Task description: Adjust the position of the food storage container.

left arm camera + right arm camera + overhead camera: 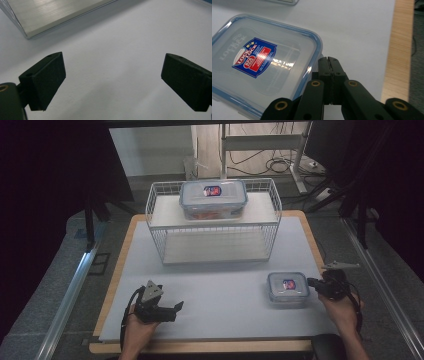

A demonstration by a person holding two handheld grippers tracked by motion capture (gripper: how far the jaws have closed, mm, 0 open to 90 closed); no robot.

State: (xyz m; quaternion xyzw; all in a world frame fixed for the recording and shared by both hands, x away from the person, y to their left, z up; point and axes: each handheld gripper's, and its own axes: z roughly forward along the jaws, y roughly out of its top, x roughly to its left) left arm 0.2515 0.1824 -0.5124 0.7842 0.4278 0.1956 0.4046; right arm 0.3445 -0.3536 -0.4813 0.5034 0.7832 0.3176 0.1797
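**Closed fingers at the small box's edge — watch for a shove, not a lift**

Your right gripper [329, 62] has its fingers pressed flat together, nothing between them, tips right at the near corner of the small box [262, 65]; whether they touch it, the right gripper view won't settle. From above, that box [287, 288] sits flat on the tabletop [220, 290] near the right edge, lid on, with the gripper [314, 282] just beside its right side. Here's the risk as I read it: nudge forward with the fingers closed like this and you'll only slide or spin the box across the smooth sheet, away from you. To grip it you'd have to spread them first, and this close, an opening finger could catch the lid's rim and tip the corner up.

Your left gripper [112, 75] has its fingers spread wide over bare tabletop, holding nothing, so nothing steadies the box on its far side.

Farther out, the wire basket [272, 210] carries a larger box [213, 199] on its shelf, well apart.
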